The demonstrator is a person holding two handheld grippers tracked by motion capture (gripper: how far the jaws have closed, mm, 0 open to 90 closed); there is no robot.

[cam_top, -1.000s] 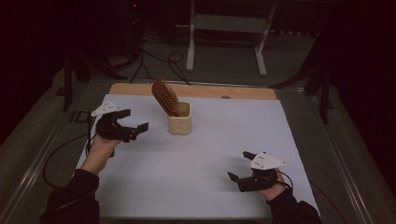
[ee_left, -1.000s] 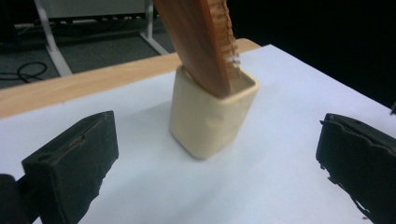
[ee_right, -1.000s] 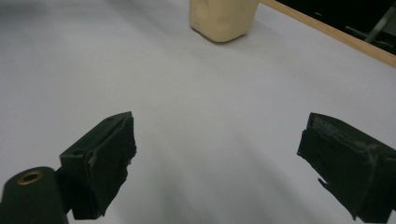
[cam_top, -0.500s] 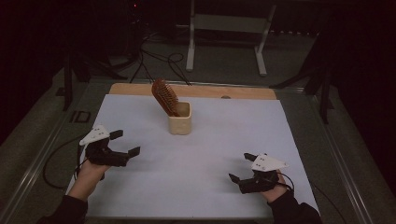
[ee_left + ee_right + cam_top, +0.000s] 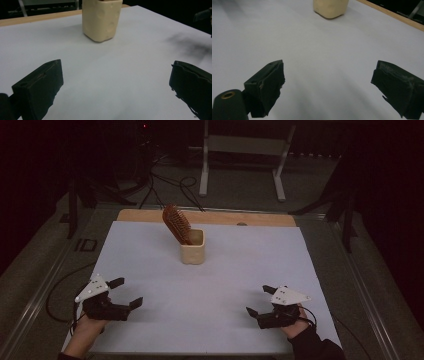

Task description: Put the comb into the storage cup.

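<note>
A brown hairbrush (image 5: 177, 224) stands tilted in a cream cup (image 5: 192, 247) at the back middle of the white table sheet (image 5: 210, 285). My left gripper (image 5: 126, 292) rests at the front left, open and holding nothing. At the front right my right gripper (image 5: 260, 300) is open and holds nothing too. The cup (image 5: 102, 18) shows ahead in the left gripper view, well beyond the wide jaws, with the gripper (image 5: 116, 83) over bare sheet. In the right gripper view the cup (image 5: 331, 8) lies far off at the top, and the gripper (image 5: 329, 85) hovers above white sheet.
A wooden strip (image 5: 210, 217) runs along the table's far edge. Behind it stand a metal stand (image 5: 242, 155) and cables (image 5: 170, 182) on a dark floor. A black cable (image 5: 57, 287) trails off the left side.
My left gripper has drawn back from beside the cup toward the front left corner. The right gripper has stayed in place.
</note>
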